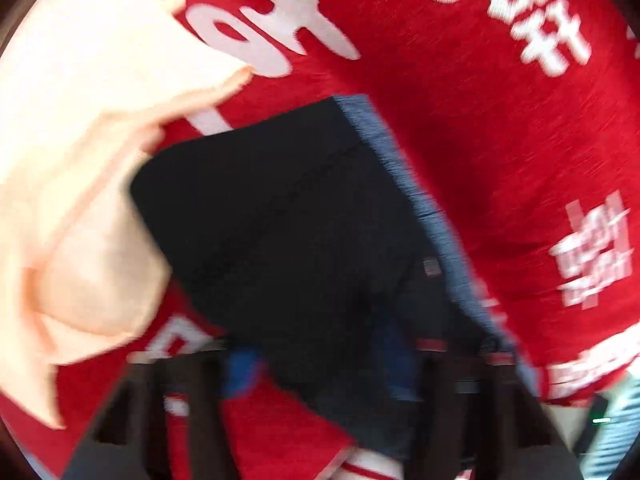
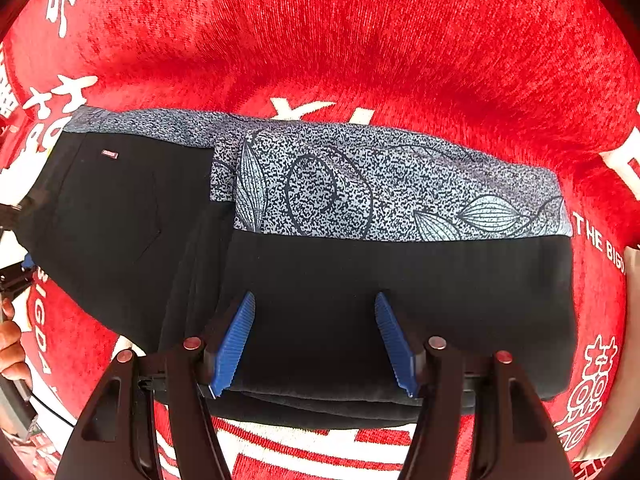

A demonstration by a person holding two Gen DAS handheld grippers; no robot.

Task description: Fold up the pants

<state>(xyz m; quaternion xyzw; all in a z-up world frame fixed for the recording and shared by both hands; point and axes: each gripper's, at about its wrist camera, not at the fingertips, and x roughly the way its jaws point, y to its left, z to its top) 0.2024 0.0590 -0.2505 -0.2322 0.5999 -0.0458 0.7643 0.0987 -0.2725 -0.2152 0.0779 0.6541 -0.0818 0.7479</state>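
While the black pants [image 2: 320, 280] lie folded on the red blanket [image 2: 360, 52] — patterned grey-blue waistband [image 2: 360, 184] turned toward its far side — the right gripper [image 2: 316, 340] hovers low over their near edge, blue pads [image 2: 236, 340] spread wide with nothing between them. Over on the left wrist view everything is smeared; the left gripper [image 1: 320, 376] sits at the pants' [image 1: 288, 220] dark end, its grip impossible to judge. A peach cloth [image 1: 80, 160] lies just beside them.
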